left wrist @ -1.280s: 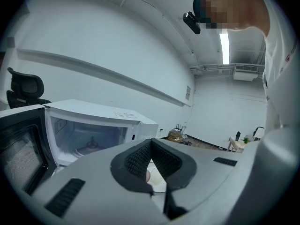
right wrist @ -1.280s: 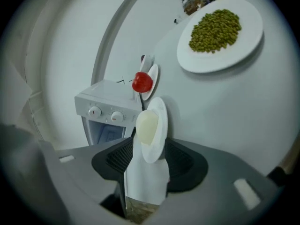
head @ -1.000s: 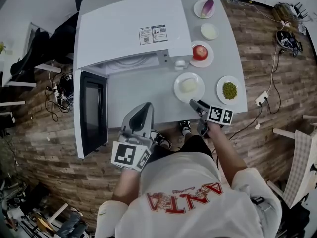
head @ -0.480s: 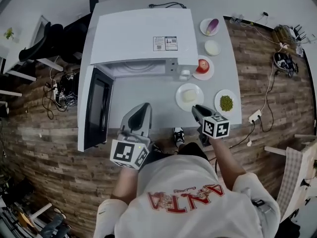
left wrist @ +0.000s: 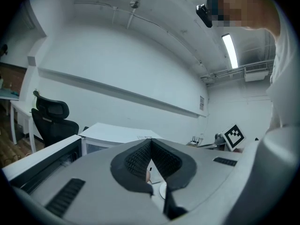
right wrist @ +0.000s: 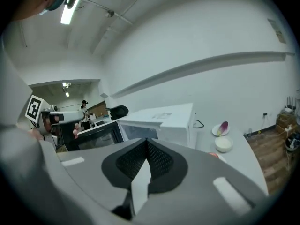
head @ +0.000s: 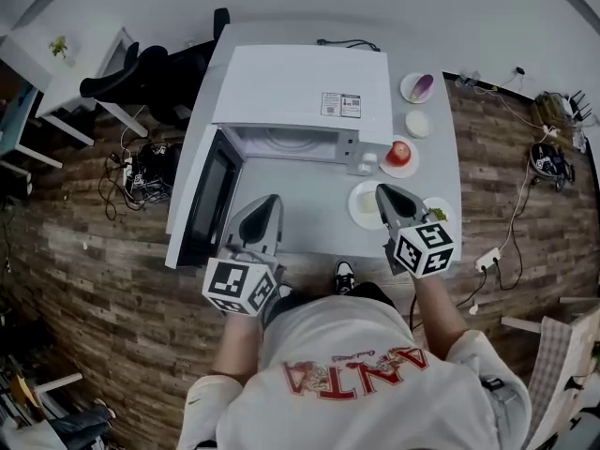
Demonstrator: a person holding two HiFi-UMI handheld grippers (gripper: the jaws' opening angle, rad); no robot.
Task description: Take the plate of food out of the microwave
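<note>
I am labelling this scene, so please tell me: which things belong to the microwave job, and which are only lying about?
Job: microwave, its open door, plate of white food.
Lying about: apple plate, white bowl, plate with purple vegetable, plate of green food.

Bright, even, cool-white light in all three views. Lit from overhead by ceiling tubes point(left wrist: 229, 50), blown out to pure white in the left gripper view and again at top left of the right gripper view. Only soft, faint shadows on the table point(head: 309, 200). Mild washout on the white microwave point(head: 300, 87) top (label visible, print unreadable). Heavy fisheye bend throughout: curved wall ledge point(left wrist: 117, 93), black rounded corners in both gripper views, darker floor point(head: 94, 279) toward the head-view edges. Soft and out of focus on the near bodies of the left gripper point(left wrist: 151, 144) and right gripper point(right wrist: 147, 146). Fairly sharp further back.
</note>
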